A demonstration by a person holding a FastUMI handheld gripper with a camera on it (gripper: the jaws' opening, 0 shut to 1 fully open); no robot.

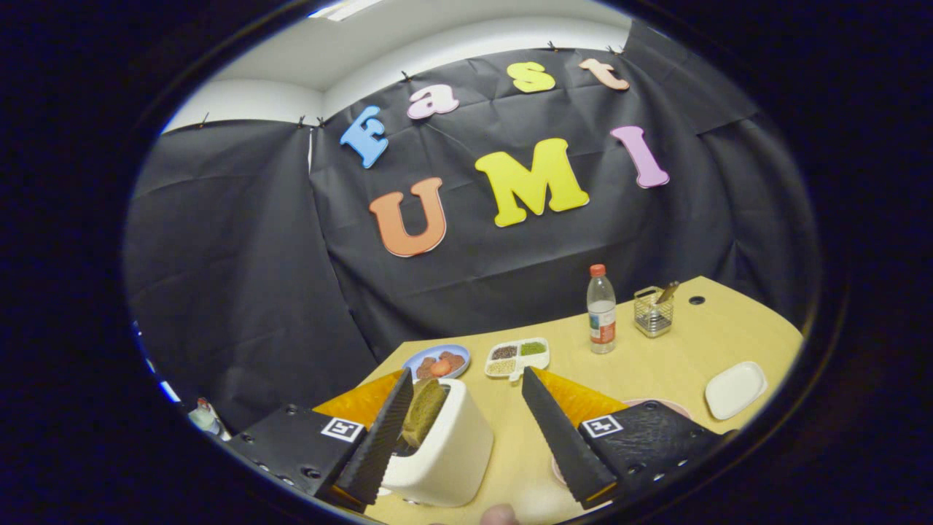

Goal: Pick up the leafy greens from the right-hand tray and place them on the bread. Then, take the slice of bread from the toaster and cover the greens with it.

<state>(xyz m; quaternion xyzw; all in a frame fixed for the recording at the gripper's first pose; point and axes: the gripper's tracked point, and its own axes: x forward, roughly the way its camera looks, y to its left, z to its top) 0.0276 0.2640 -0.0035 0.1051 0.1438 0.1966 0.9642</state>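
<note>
Gripper (pixel 466 386) open above toaster (pixel 446 452), bread (pixel 425 412) inside.

No text can be read: the water bottle (pixel 601 310) carries a label too small to make out, and the tool (pixel 466 383) bears only square coded markers.

One toaster (pixel 444 448) holding one bread slice (pixel 425 412), one bottle (pixel 601 310), one blue plate (pixel 437 359), one divided dish (pixel 517 357), one mesh holder (pixel 652 312), one white tray (pixel 735 390).

brown bread slice (pixel 425 411) stands upright in the cream toaster (pixel 455 452).
</note>
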